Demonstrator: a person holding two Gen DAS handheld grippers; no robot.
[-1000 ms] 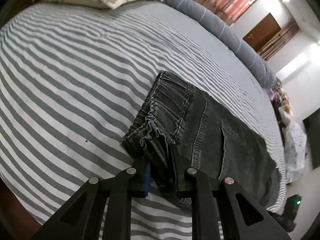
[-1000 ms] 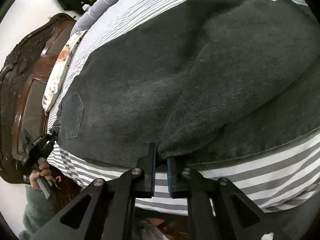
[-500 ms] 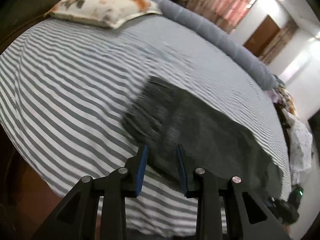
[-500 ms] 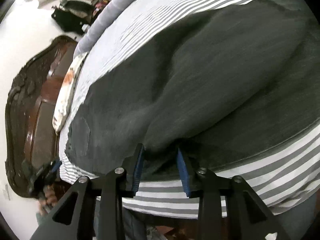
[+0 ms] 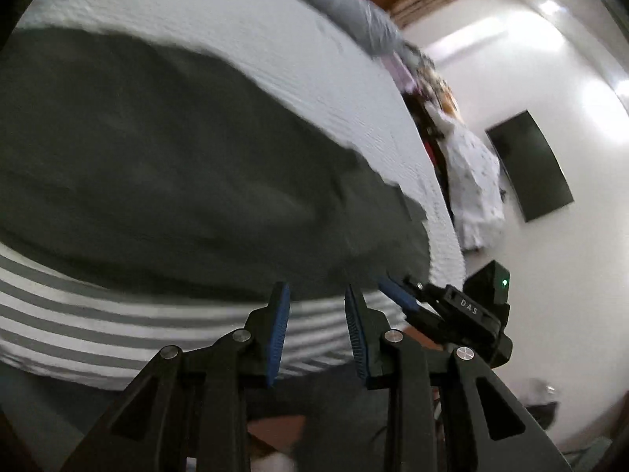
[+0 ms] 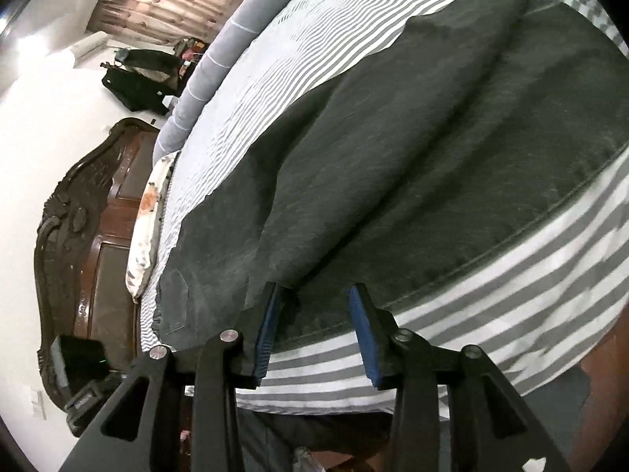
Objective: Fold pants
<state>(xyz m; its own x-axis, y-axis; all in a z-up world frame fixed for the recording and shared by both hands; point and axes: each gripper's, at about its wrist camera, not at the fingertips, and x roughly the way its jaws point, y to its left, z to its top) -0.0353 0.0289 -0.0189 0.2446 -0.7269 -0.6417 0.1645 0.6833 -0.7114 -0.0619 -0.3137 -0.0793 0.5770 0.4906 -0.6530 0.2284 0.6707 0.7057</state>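
Left gripper [image 5: 316, 303]: jaws apart, empty, over the striped bedsheet [image 5: 118, 326] just short of the pants' near edge. Right gripper [image 6: 314, 306]: jaws opening, straddling that edge without pressing. Dark pants [image 6: 412, 165] lie flat on the bed.

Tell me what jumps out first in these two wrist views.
The dark grey pants dominate both views, spread in long folds across the striped bedsheet near the bed's edge. Low in each frame, blue-padded fingers stand apart just short of the fabric's edge, gripping nothing. At the left of the right wrist view, a carved dark wooden headboard stands out against the white wall.
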